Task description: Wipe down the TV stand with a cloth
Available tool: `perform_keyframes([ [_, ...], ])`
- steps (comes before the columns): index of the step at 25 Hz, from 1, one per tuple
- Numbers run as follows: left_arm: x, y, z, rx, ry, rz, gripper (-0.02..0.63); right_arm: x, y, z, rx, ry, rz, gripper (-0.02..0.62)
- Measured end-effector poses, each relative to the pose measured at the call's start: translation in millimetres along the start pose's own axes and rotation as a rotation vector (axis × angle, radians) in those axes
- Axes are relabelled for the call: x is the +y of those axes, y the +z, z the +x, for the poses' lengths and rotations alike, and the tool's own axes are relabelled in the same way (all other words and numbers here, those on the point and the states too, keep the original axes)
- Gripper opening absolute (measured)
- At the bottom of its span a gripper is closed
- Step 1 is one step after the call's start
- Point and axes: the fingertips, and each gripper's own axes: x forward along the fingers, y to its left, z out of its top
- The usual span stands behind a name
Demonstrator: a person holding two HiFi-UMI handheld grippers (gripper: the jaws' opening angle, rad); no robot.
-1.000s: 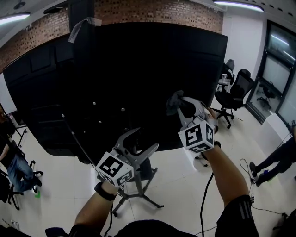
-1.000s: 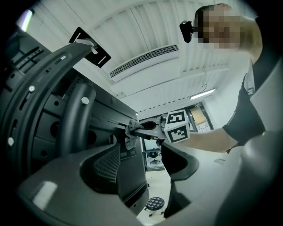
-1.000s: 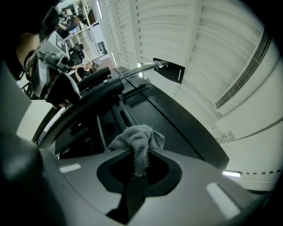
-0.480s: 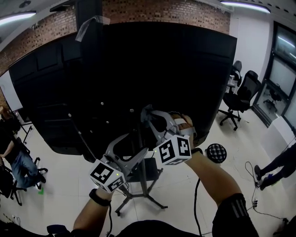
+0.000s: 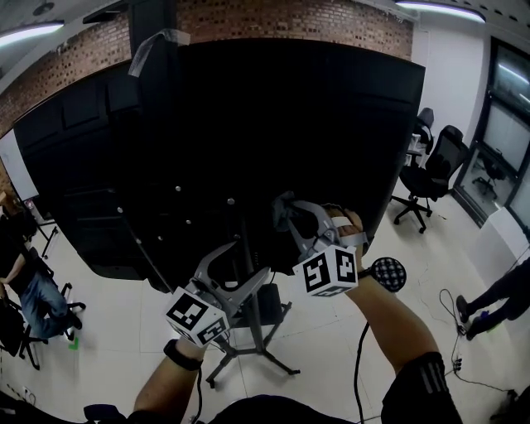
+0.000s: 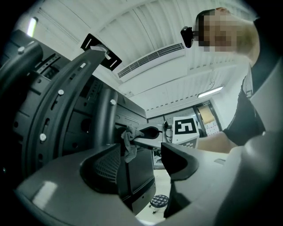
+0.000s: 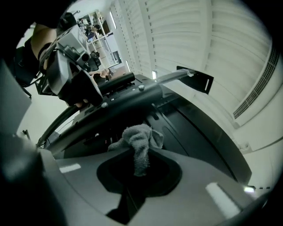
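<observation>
Before matte black TV panel (image 5: 290, 124), right claw (image 5: 290, 219) pinches crumpled grey cloth (image 7: 139, 139); left claw (image 5: 241, 262) spread.

- Two grippers: left gripper (image 5: 248, 261) at lower centre, right gripper (image 5: 290, 217) at centre.
- Two marker cubes, one on each gripper: (image 5: 197, 319) and (image 5: 330, 272).
- One cloth (image 5: 283, 212), centre.
- One TV (image 5: 248, 124), filling the middle.
- One stand (image 5: 267, 358), lower centre.
- Two office chairs (image 5: 437, 161), right edge.
- One stool (image 5: 386, 272), right of centre.
- Two ceiling lights (image 5: 439, 8), upper left and upper right.
- Two bystanders (image 5: 37, 302), lower left and lower right.
</observation>
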Motion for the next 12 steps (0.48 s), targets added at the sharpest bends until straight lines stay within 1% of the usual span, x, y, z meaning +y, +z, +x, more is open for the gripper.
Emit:
perform_keyframes([
  [8, -28, -7, 30, -0.002, -0.066, -0.023, 0.31, -28, -59, -32, 0.1, -0.058, 0.048, 0.034],
  [12, -38, -9, 37, 0.002, -0.078, -0.027, 0.311, -38, -80, -44, 0.132, -0.078, 0.077, 0.034],
])
